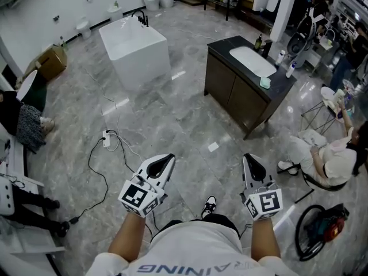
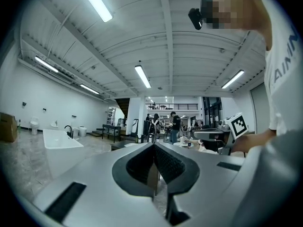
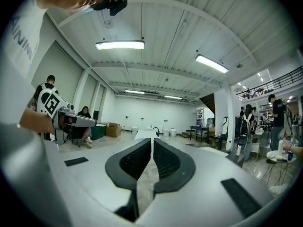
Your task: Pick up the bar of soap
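A dark vanity (image 1: 236,91) with a white sink (image 1: 252,61) stands across the floor, ahead and to the right. On its counter beside the sink lies a small pale green piece (image 1: 265,82), which looks like the bar of soap. I hold both grippers low in front of my body, far from the vanity. My left gripper (image 1: 169,158) is shut with nothing in it, its pads meeting in the left gripper view (image 2: 154,148). My right gripper (image 1: 248,157) is also shut and empty (image 3: 151,143).
A white bathtub (image 1: 135,46) stands ahead on the left. A power strip with black cables (image 1: 106,138) lies on the marble floor. Bottles (image 1: 290,69) stand on the counter. A person sits at the right (image 1: 333,161), near a black bag (image 1: 323,226).
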`<state>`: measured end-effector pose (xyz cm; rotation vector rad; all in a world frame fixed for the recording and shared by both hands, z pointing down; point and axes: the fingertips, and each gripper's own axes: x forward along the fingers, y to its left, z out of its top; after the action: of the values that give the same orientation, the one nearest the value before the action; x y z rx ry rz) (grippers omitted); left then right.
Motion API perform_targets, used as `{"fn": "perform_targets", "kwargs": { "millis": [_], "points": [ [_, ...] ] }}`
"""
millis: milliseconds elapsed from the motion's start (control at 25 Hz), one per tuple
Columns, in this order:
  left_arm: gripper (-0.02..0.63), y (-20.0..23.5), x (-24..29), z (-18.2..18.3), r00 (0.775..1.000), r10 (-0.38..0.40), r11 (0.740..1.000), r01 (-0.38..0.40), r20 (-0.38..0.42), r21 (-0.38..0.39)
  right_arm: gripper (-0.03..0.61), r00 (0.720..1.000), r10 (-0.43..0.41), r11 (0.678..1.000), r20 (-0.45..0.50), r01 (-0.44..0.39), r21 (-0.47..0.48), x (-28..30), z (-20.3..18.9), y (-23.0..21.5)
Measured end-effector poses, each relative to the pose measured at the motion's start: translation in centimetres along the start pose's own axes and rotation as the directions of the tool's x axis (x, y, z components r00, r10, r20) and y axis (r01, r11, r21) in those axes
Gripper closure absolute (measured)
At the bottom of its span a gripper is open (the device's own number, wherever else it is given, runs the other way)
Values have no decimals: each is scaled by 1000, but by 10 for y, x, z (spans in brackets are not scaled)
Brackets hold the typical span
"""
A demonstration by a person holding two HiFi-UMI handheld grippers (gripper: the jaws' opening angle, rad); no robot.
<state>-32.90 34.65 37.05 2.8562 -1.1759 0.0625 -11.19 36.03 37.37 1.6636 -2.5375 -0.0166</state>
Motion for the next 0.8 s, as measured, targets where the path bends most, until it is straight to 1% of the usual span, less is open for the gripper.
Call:
{"fn": "perform_targets", "kwargs": {
  "millis": [200,320,520,800],
  "points": [
    [603,0,54,5,1000,-9,1000,9,-20,6,551,1000,16,1000,-7,-16,12,21,-8,-46],
    [603,0,89,8,1000,-7,1000,7,-23,13,551,1000,2,1000,-8,-2,29,31,-10,-81],
    [603,-6,145,11,1000,-10,1000,10,-26,23,551,1000,12,999,-5,-12,34,48,-17,-133],
    [603,-7,199,9,999,-28,999,29,-38,28,551,1000,-18,997,-6,19,68,66,-22,-184]
  ]
}}
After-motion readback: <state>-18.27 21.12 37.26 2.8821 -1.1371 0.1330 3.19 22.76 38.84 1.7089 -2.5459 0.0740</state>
